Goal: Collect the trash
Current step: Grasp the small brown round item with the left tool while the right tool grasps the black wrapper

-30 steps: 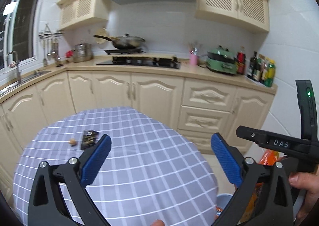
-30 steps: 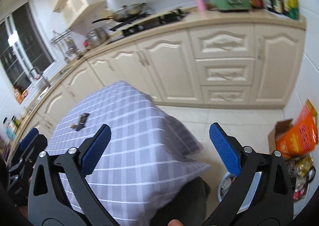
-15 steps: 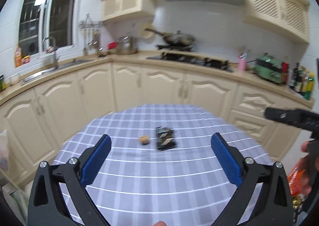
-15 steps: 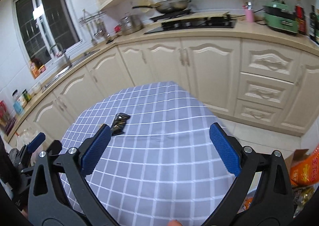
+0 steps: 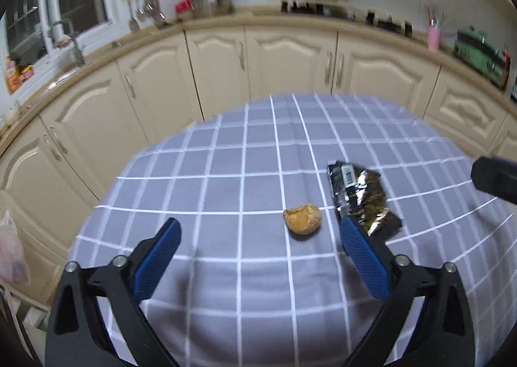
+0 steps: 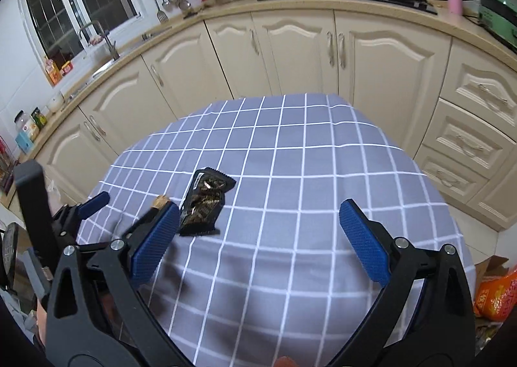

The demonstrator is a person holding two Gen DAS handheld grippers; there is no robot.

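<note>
- Two scraps lie close together on the checked tablecloth (image 5: 226, 173): a brown crumpled lump (image 5: 302, 219) and a dark foil wrapper (image 5: 358, 197) just to its right.
- Left gripper (image 5: 257, 237) is nearer; its jaws stand wide with nothing between them, though they have just been closing a little. The lump sits just ahead, nearer the right-side finger.
- Right gripper (image 6: 258, 221) is also wide and empty; the wrapper's long axis runs away from it, by its left-side finger.
</note>
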